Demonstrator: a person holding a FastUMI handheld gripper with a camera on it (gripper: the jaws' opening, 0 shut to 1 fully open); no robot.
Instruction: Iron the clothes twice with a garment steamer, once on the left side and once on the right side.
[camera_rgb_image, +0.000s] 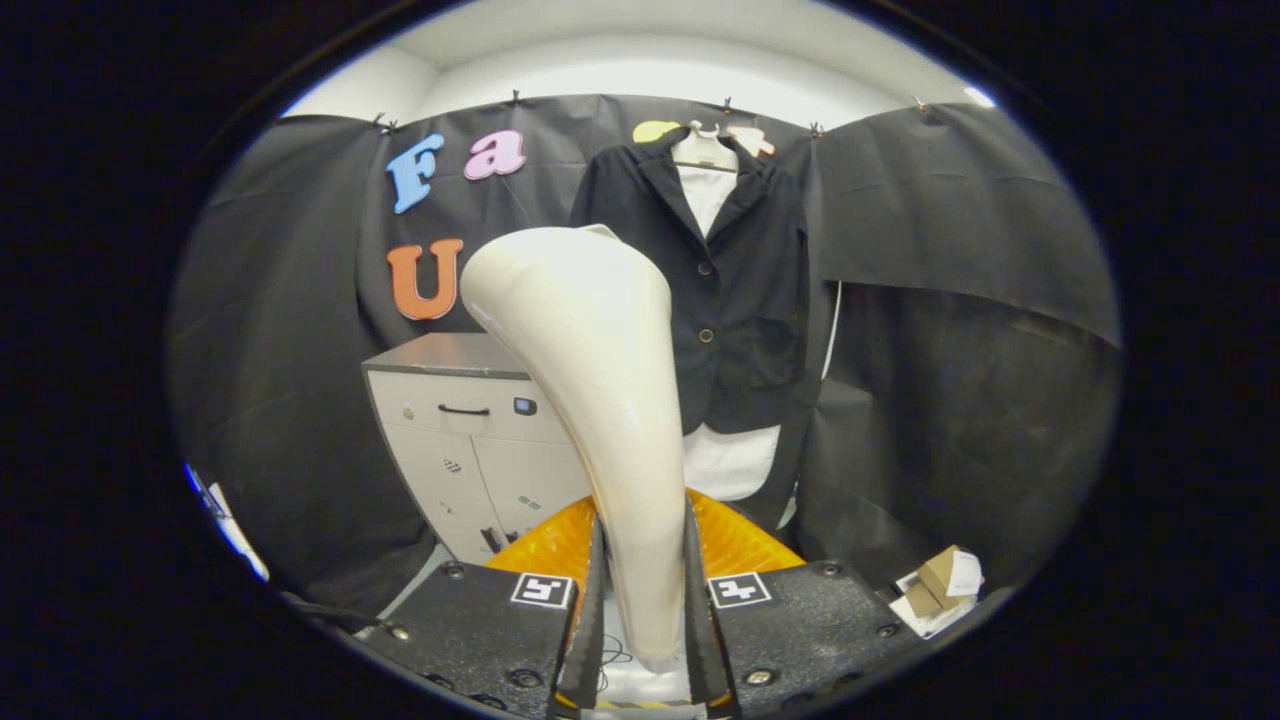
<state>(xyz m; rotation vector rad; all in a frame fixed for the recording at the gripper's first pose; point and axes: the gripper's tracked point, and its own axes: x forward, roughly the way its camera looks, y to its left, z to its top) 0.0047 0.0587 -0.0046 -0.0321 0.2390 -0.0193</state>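
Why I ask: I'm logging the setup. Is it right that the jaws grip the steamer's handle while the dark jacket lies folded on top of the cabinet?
Not quite. The gripper does grip the steamer, but the gripper view shows the jacket hanging on a hanger against the booth wall, beside the cabinet, not folded on it.

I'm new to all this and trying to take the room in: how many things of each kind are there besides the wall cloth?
Garment steamer, clamped by the gripper: 1
Dark jacket on a hanger: 1
White garment under the jacket: 1
Grey cabinet: 1
Cardboard boxes on the floor: 1 small heap, number unclear
Total: 5
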